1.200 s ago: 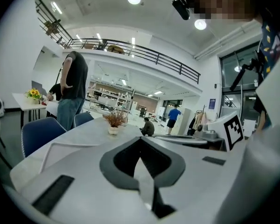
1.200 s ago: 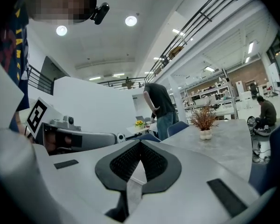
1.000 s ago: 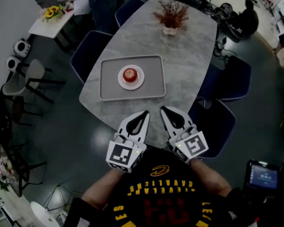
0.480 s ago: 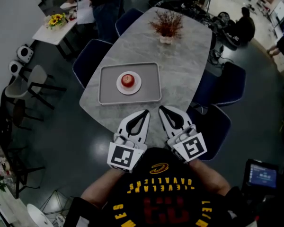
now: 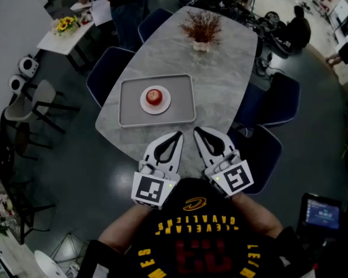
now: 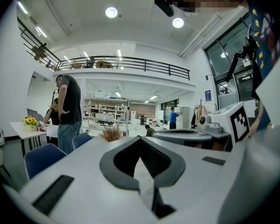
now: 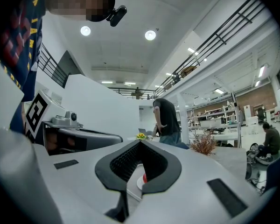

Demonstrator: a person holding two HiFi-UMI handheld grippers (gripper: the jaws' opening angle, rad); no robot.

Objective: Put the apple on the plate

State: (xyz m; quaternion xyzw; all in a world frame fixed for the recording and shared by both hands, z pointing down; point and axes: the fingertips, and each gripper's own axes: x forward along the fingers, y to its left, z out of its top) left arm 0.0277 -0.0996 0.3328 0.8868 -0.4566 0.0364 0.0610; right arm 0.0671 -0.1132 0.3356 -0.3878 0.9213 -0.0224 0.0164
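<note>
A red apple (image 5: 154, 96) rests on a small white plate (image 5: 163, 104) in the middle of a grey tray (image 5: 182, 100) on the marble table (image 5: 220, 80). My left gripper (image 5: 178, 135) and right gripper (image 5: 196, 131) hover side by side over the table's near edge. Both are shut and empty, well short of the tray. In the left gripper view the left gripper (image 6: 141, 138) points level across the tabletop. Through the shut right gripper (image 7: 140, 142), the right gripper view shows a sliver of the apple (image 7: 144, 177) and the plate (image 7: 139, 183).
A vase of dried twigs (image 5: 202, 25) stands at the table's far end. Blue chairs (image 5: 107, 68) ring the table, one (image 5: 264, 149) close beside my right gripper. A person (image 5: 124, 2) stands by a side table with sunflowers (image 5: 66, 23) at the far left.
Both grippers have risen a little, still shut and side by side. The apple, plate and tray have not moved on the table.
</note>
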